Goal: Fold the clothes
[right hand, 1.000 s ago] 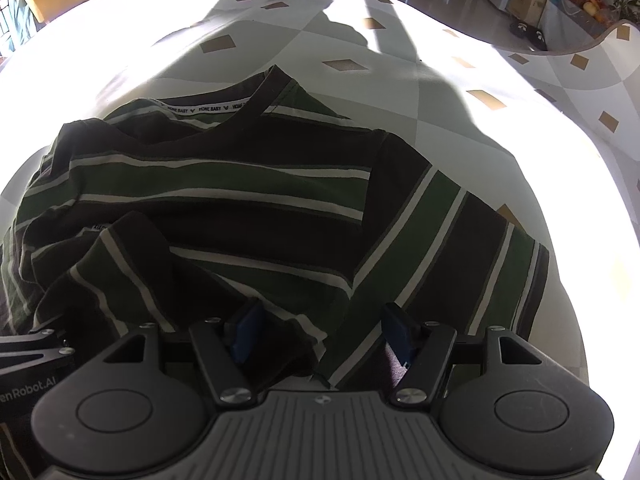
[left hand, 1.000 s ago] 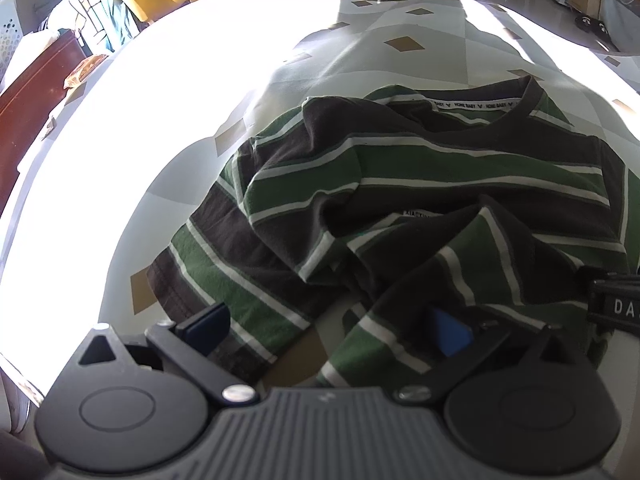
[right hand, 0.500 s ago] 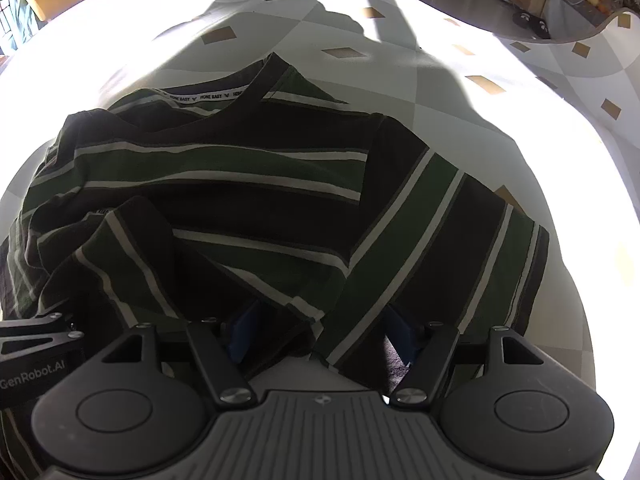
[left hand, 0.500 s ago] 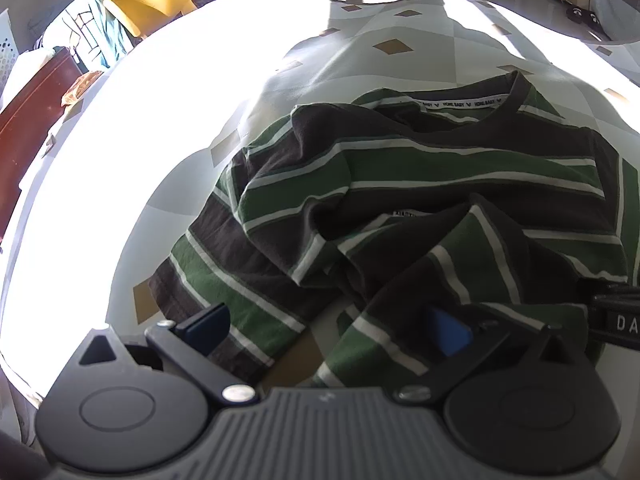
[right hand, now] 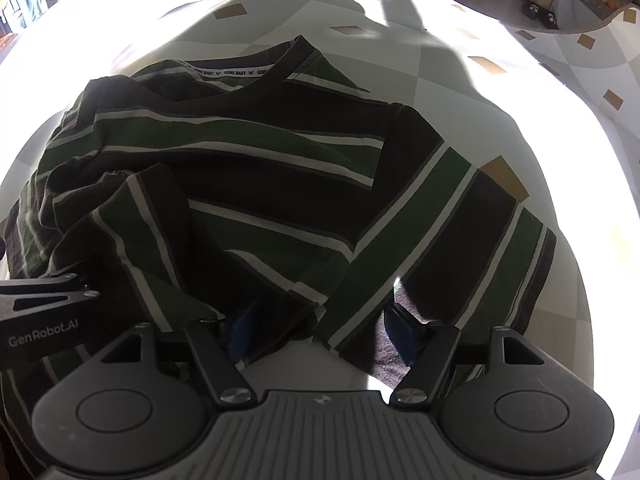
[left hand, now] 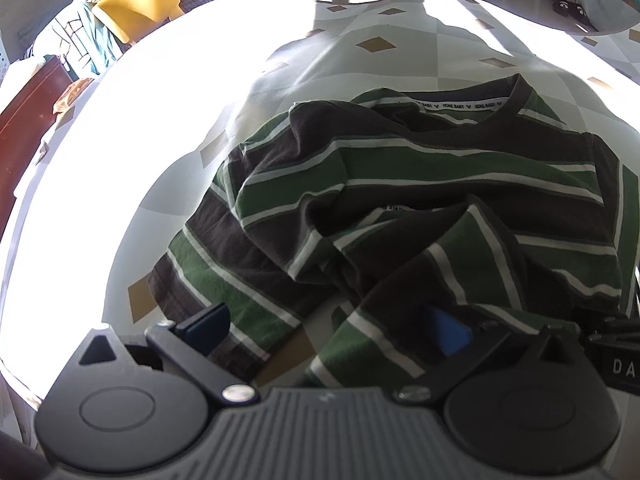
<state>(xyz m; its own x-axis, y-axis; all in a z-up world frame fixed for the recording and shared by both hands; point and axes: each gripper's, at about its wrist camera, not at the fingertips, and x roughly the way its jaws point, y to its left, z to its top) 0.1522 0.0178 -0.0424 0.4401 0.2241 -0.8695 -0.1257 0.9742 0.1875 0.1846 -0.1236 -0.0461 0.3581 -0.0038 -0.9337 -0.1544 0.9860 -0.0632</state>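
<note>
Striped shirt (left hand: 420, 200) rumpled on worktop (left hand: 120, 140), collar at far side. Left claw (left hand: 324, 330) spread wide over near hem. Right claw (right hand: 320, 332) released, hem fabric loose between pads.

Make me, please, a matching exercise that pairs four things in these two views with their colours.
Things:
1. shirt
2. chair
3. tablecloth
4. neck tape

Colours:
A. yellow
B. white with small dark lettering
C. green, dark brown and white stripes
D. pale with tan diamonds

Pairs: 1-C; 2-A; 3-D; 4-B
</note>
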